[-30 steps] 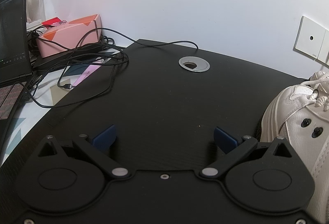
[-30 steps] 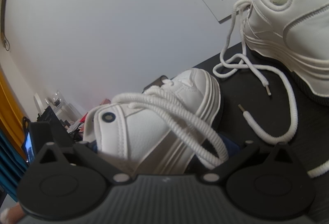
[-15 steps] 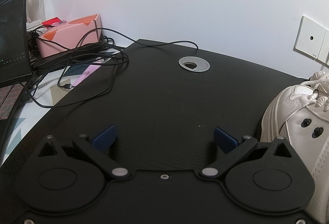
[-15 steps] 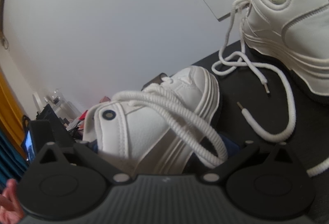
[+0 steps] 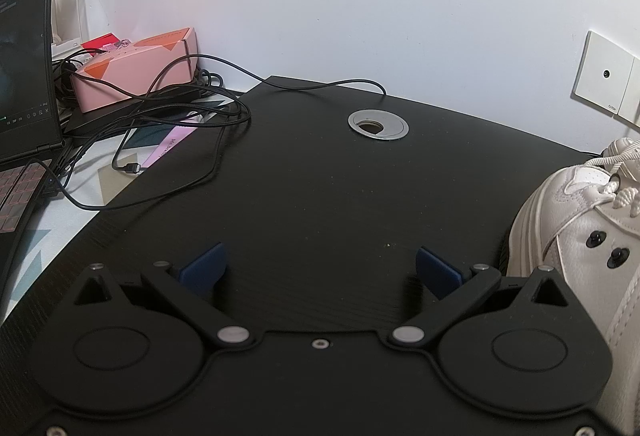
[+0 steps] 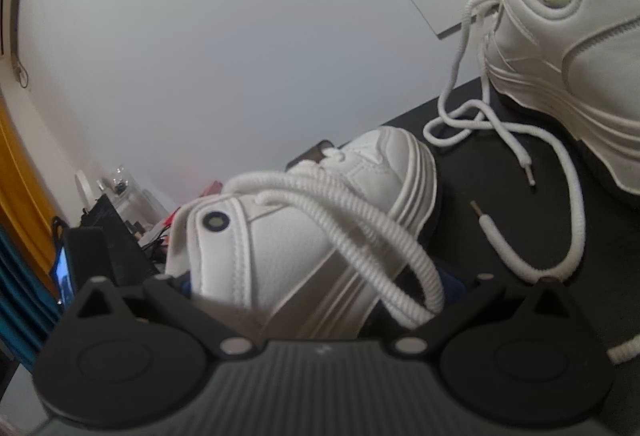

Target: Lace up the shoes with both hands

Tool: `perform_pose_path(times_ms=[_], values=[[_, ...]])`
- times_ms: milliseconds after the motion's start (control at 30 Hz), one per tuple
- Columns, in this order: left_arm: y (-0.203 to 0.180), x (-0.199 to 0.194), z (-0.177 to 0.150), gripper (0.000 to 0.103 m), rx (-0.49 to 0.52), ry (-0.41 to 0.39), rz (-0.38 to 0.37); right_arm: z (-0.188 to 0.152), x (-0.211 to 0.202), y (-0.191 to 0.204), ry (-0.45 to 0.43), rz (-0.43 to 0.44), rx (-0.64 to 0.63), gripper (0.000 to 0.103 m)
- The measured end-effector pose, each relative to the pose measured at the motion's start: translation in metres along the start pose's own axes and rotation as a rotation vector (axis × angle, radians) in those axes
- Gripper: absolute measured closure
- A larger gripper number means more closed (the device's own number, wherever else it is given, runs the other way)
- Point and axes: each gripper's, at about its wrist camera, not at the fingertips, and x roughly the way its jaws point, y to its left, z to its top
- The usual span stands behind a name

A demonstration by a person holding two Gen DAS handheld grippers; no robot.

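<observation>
In the right wrist view a white shoe [image 6: 288, 256] fills the gap between the fingers of my right gripper [image 6: 320, 284], which is spread wide and open. Its thick white lace [image 6: 384, 236] loops down its side toward the right finger. A second white shoe [image 6: 580, 76] stands at the upper right, and its loose lace [image 6: 568, 196] trails over the black table [image 6: 500, 228]. In the left wrist view my left gripper [image 5: 320, 266] is open over bare table, with nothing between its blue pads [image 5: 202, 264]. A white shoe [image 5: 580, 228] stands just to its right.
A metal cable grommet [image 5: 378, 123] sits in the black table [image 5: 300, 196] ahead of the left gripper. Black cables [image 5: 180, 108], a pink box [image 5: 136, 68] and a laptop [image 5: 24, 56] crowd the far left. Wall sockets [image 5: 604, 76] are at the right.
The right wrist view has shifted slightly, with the near shoe still between the fingers. The left gripper has not moved.
</observation>
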Motion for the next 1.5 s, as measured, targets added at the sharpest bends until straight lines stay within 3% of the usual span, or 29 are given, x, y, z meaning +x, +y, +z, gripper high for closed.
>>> perform_pose_path(times_ms=[967, 1067, 1200, 1267, 1333, 1400, 1500], values=[[0.000, -0.001, 0.000, 0.000, 0.000, 0.000, 0.000, 0.005, 0.004, -0.006, 0.047, 0.029, -0.021, 0.001], [0.000, -0.001, 0.000, 0.000, -0.001, 0.000, 0.000, 0.010, 0.006, -0.005, 0.088, 0.023, -0.022, 0.001], [-0.006, 0.002, 0.002, 0.000, -0.017, 0.003, 0.042, 0.021, 0.001, 0.013, 0.190, -0.055, -0.033, 0.001], [-0.013, 0.005, 0.004, 0.000, -0.003, 0.013, 0.082, 0.028, -0.005, 0.023, 0.221, -0.001, -0.042, 0.001], [-0.014, 0.006, 0.004, 0.000, -0.013, 0.013, 0.089, 0.038, -0.014, 0.028, 0.205, 0.112, -0.097, 0.001], [-0.013, 0.006, 0.004, 0.000, -0.014, 0.013, 0.089, 0.045, -0.032, 0.025, 0.099, 0.200, -0.115, 0.001], [-0.013, 0.007, 0.003, 0.000, -0.014, 0.013, 0.089, 0.053, -0.051, 0.012, -0.020, 0.251, -0.053, 0.001]])
